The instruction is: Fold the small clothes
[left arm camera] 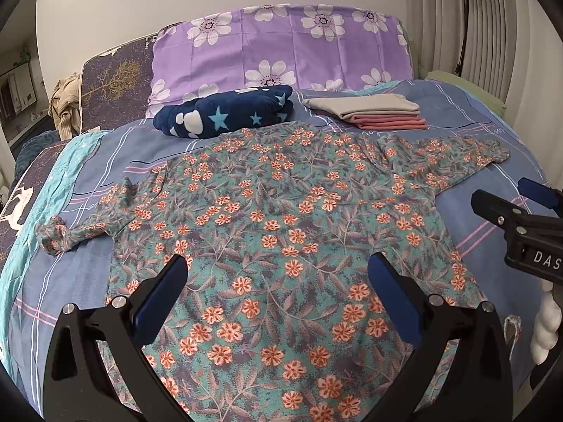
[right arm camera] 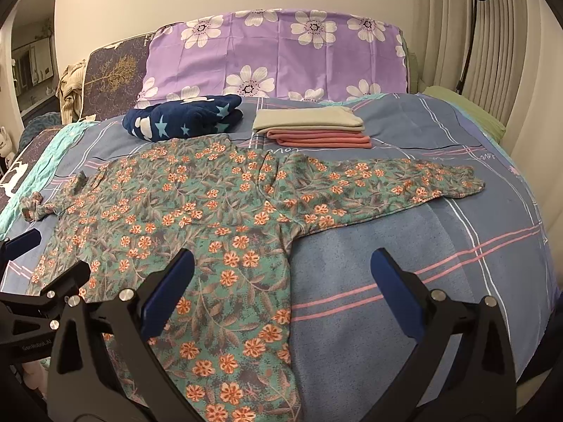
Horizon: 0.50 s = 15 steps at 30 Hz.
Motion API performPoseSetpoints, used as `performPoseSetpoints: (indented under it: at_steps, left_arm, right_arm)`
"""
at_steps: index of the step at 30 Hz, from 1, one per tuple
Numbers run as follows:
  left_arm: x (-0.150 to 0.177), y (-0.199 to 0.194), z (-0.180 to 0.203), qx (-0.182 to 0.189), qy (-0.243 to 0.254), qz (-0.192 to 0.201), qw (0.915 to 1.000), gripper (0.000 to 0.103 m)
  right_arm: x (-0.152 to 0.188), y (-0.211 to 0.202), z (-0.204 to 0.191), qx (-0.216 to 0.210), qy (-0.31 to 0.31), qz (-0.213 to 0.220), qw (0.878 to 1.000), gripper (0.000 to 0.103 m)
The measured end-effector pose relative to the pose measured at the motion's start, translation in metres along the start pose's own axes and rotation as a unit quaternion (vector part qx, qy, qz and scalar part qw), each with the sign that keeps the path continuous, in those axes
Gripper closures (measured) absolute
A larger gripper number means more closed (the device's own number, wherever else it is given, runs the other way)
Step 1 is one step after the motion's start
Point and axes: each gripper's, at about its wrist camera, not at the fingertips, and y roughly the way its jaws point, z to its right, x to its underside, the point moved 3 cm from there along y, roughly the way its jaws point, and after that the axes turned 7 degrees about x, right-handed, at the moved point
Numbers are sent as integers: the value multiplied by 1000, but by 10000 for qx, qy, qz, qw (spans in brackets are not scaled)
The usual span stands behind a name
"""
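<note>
A teal long-sleeved top with orange flowers (left arm camera: 281, 232) lies spread flat on the bed; it also shows in the right wrist view (right arm camera: 197, 218). Its left sleeve (left arm camera: 67, 235) is bunched and twisted; its right sleeve (right arm camera: 387, 183) lies stretched out. My left gripper (left arm camera: 279, 270) is open and empty, held above the lower body of the top. My right gripper (right arm camera: 283, 270) is open and empty, above the top's right edge and the bare sheet. The right gripper also shows at the right edge of the left wrist view (left arm camera: 499, 197).
The blue plaid bed sheet (right arm camera: 404, 253) covers the bed. At the back lie a folded navy star blanket (left arm camera: 228, 112), a stack of folded beige and pink clothes (left arm camera: 373, 112) and a purple flowered pillow (left arm camera: 281, 45). A lamp (left arm camera: 468, 17) stands at the right.
</note>
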Motion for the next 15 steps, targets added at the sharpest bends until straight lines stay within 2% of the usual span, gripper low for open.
performPoseSetpoints:
  at_steps: [15]
  left_arm:
    - [10, 8, -12, 19, -127, -133, 9998, 1]
  right_arm:
    - [0, -6, -6, 37, -106, 67, 9999, 2]
